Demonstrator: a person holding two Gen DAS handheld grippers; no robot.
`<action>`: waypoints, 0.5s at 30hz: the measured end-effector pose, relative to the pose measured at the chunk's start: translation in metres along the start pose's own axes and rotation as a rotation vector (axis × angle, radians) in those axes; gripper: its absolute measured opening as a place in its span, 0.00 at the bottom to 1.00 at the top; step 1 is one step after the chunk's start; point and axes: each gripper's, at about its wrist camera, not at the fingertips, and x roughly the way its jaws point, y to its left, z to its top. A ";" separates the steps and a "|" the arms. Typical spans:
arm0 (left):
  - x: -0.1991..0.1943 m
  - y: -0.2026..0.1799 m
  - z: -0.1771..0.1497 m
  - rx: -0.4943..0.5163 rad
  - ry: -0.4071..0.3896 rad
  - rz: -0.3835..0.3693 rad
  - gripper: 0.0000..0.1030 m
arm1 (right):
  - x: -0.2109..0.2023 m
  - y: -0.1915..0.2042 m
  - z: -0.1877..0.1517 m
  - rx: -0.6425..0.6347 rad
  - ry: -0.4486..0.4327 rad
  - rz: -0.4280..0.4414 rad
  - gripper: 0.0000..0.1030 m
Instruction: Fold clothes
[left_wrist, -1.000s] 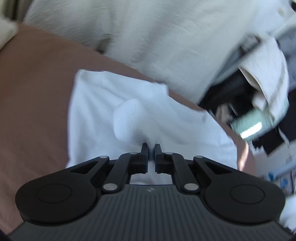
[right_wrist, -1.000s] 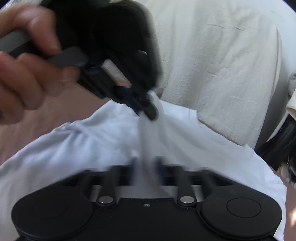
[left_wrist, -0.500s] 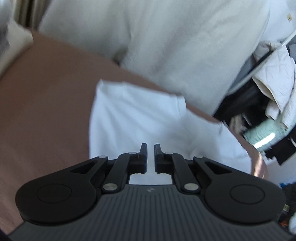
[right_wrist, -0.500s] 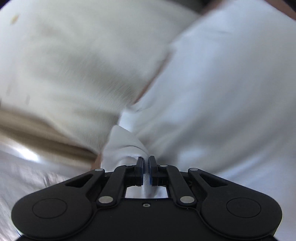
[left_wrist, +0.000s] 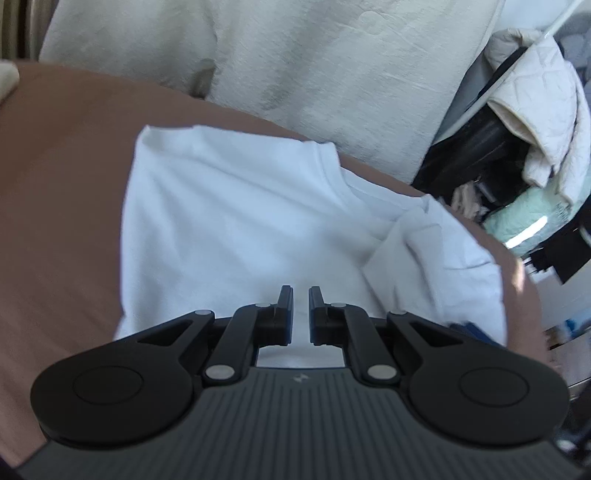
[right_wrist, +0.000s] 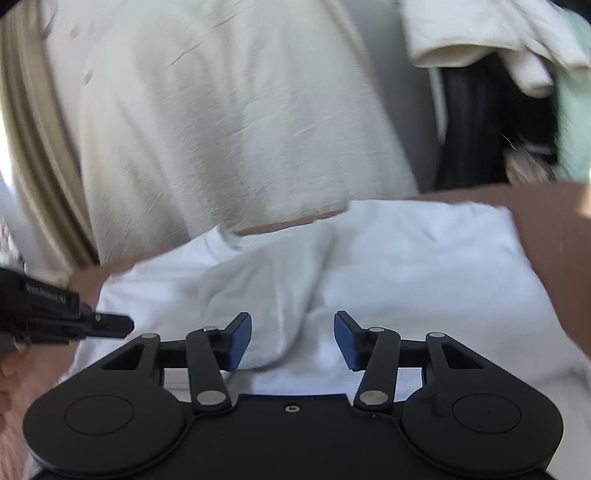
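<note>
A white t-shirt (left_wrist: 236, 229) lies partly folded on a brown surface (left_wrist: 59, 192), its collar toward the far side. A folded-in sleeve lies on its right part. My left gripper (left_wrist: 300, 295) hovers over the shirt's near middle, its jaws nearly together with a narrow gap and nothing between them. In the right wrist view the same shirt (right_wrist: 424, 258) lies below my right gripper (right_wrist: 292, 325), which is open and empty above a folded flap of cloth. The left gripper's tip (right_wrist: 110, 325) shows at the left edge there.
A large cream cloth (left_wrist: 295, 66) hangs behind the shirt. At the right there is a heap of clothes: a quilted cream jacket (left_wrist: 546, 110), dark items and a mint green piece (left_wrist: 524, 218). The brown surface ends at the right near that heap.
My right gripper has let go of the sleeve flap and opened; the flap now lies on the shirt. My left gripper released the cloth earlier and stays above the shirt.
</note>
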 end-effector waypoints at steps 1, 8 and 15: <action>-0.001 0.000 0.000 -0.007 0.004 -0.021 0.06 | 0.009 0.002 0.002 -0.017 0.007 0.013 0.53; -0.027 -0.010 -0.004 0.079 -0.022 -0.058 0.08 | 0.025 -0.004 0.011 0.015 -0.036 0.077 0.07; -0.029 0.016 -0.005 -0.163 0.076 -0.331 0.08 | -0.014 0.038 0.003 -0.076 -0.134 0.244 0.07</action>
